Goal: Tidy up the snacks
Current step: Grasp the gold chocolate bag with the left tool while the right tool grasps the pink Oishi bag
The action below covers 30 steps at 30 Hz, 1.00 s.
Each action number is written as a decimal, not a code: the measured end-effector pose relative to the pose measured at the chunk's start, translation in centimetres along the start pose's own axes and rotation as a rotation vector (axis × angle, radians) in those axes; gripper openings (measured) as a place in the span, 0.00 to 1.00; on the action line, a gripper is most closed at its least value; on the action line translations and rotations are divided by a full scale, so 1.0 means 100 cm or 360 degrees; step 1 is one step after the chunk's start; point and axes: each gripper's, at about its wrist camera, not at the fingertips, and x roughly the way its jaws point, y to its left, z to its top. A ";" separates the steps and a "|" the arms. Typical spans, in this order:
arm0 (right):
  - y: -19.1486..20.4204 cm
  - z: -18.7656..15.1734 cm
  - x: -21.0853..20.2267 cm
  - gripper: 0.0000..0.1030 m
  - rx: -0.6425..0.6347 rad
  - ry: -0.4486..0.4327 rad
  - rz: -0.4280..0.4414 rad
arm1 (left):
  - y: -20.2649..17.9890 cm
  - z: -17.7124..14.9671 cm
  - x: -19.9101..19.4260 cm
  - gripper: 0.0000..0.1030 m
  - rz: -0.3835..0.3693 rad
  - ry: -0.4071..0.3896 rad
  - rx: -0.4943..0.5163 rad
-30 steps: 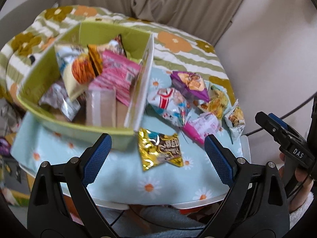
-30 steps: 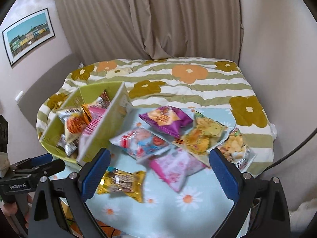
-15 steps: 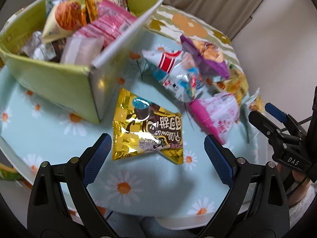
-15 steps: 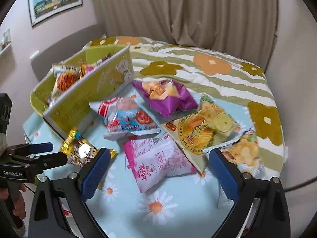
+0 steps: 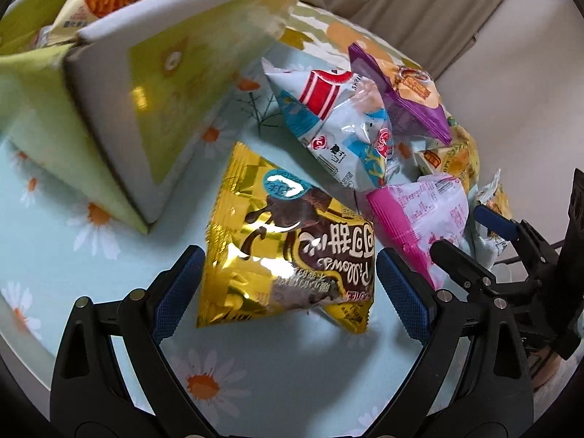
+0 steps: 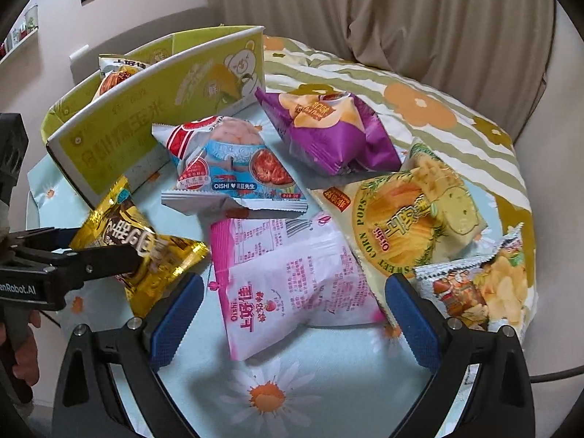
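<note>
A gold foil snack packet [image 5: 288, 252] lies flat on the daisy tablecloth [image 5: 91, 248]. My left gripper [image 5: 288, 253] stands wide open around it, with a pad close to each side and neither pressing. A pink-and-white packet [image 6: 292, 284] lies between the fingers of my right gripper [image 6: 294, 279], also open and not touching it. The green snack box [image 6: 164, 98], with several packets inside, stands to the left. The left wrist view shows the right gripper [image 5: 460, 230] over the pink packet [image 5: 419, 215].
Loose packets lie beyond: blue-white shrimp chips [image 6: 233, 168], a purple bag [image 6: 328, 135], yellow corn pops [image 6: 412, 211] and a small chip bag [image 6: 481, 292] near the table's right edge. A striped floral bedcover [image 6: 419, 102] and curtain are behind.
Both grippers have come down close to the table. The gold packet now sits between the left fingers and the pink packet between the right fingers. Neither gripper's opening has changed.
</note>
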 end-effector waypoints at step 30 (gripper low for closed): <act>0.020 0.007 0.053 0.80 -0.0206 0.0201 -0.0009 | -0.014 0.009 0.004 0.65 -0.0036 0.0083 0.0325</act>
